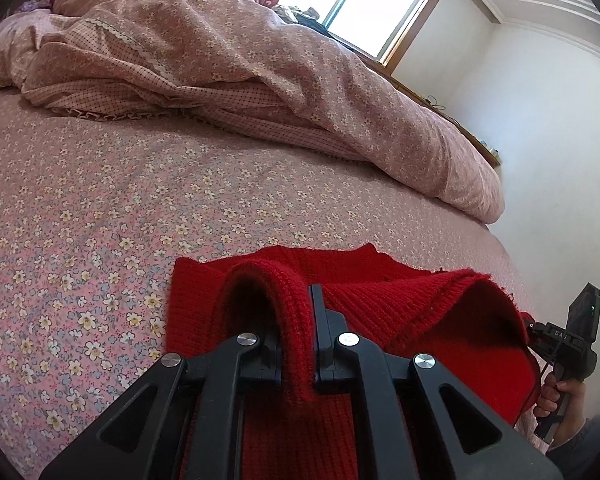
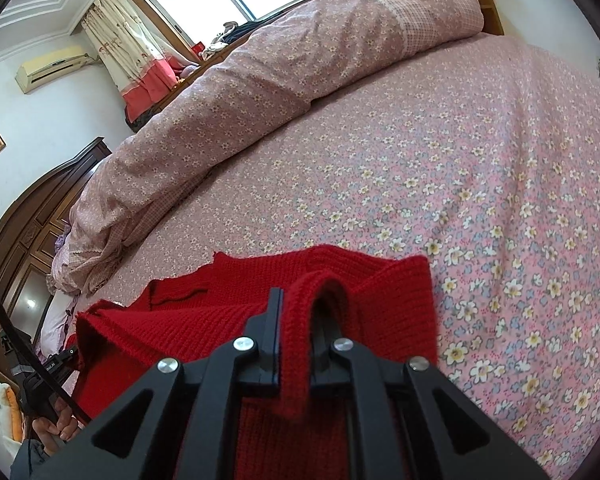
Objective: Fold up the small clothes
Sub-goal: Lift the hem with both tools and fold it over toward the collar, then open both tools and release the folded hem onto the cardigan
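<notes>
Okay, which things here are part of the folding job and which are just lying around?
Part of the job:
red knit garment
left gripper, shut on it
right gripper, shut on it

Just there:
floral bedsheet
rolled quilt
curtain
air conditioner

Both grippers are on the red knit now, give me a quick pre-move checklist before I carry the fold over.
1. Left gripper pinching the red ribbed knit garment: ok, a fold of knit is clamped between its fingers.
2. Right gripper pinching the same garment: ok.
3. Far part of the garment resting on the pink floral bedsheet: ok.
4. Bedsheet ahead free for the fold: ok; the bunched pink floral quilt lies well back.
5. Both grips on matching corners: cannot tell.
6. Garment flat, without twists: not ok; the edge between the grippers curls up.
</notes>
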The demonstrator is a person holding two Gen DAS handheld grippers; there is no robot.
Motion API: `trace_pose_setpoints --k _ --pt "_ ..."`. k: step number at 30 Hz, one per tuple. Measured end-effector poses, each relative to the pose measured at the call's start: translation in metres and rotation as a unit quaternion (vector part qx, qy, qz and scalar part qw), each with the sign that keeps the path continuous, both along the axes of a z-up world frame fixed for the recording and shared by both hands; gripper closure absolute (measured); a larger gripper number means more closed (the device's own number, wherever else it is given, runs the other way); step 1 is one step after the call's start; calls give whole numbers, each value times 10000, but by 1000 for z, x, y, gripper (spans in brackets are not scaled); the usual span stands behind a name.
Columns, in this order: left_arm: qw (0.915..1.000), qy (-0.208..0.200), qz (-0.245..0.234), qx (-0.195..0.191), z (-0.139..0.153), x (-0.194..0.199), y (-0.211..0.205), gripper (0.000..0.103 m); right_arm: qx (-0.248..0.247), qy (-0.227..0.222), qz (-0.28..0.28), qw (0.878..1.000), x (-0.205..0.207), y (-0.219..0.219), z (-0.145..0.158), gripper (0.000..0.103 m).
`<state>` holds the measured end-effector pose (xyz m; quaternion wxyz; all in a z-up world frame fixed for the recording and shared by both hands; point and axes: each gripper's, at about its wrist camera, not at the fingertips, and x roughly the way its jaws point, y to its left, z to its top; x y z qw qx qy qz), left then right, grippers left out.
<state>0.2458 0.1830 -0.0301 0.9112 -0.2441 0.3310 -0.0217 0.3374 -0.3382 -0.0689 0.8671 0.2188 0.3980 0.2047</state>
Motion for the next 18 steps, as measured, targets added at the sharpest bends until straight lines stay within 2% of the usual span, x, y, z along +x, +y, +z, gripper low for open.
trace_pose_setpoints --k 6,11,14,16,18 --pt "10000 49 -68 -35 2 2 1 100 127 46 -9 9999 1 -3 -2 93" --pt "9996 122 -185 -200 4 3 5 88 470 68 -42 9989 2 -9 -4 89" --pt "9994 181 -217 -192 6 4 5 81 464 42 -32 9989 1 -9 -2 79" --pt "9994 201 -231 -151 8 3 4 76 476 -33 4 9989 0 -9 0 63" --pt "9994 201 -258 -145 11 1 5 74 475 -140 7 9988 -2 -8 5 51"
